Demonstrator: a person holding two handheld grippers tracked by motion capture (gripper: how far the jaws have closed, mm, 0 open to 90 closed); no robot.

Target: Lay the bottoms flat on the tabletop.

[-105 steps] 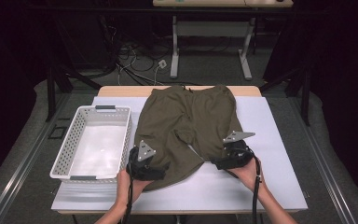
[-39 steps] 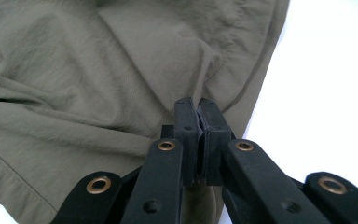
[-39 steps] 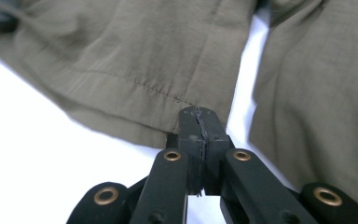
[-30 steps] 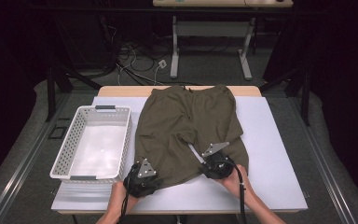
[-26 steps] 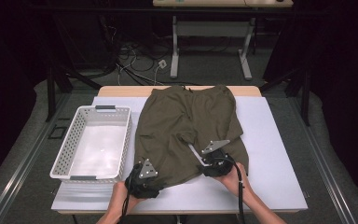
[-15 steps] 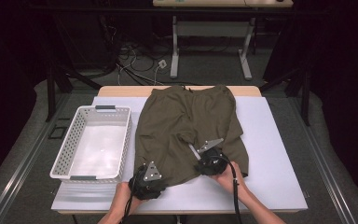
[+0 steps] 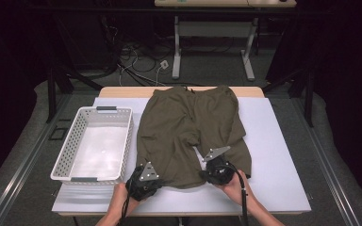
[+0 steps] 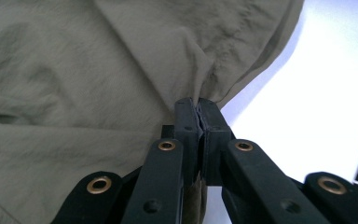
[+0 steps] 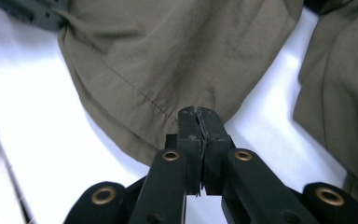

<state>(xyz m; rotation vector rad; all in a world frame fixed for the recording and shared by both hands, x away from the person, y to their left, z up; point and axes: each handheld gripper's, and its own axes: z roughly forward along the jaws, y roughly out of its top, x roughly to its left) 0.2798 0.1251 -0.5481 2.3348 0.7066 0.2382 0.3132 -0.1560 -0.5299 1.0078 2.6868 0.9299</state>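
Both grippers are pinching the near hem of one leg of the olive shorts (image 7: 188, 127): left gripper (image 8: 198, 103) and right gripper (image 9: 198, 112) are gripping opposite corners, waistband lying straight ahead.

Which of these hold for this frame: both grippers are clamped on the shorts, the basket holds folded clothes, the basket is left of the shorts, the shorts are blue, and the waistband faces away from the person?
1. Both the left gripper and the right gripper are shut on the hem of the olive shorts. True; their jaws have just been closing on the fabric.
2. The white basket holds folded clothes. False; it is empty.
3. The basket sits left of the shorts in the high view. True.
4. The shorts are blue. False; they are olive green.
5. The waistband lies at the far edge of the table. True.
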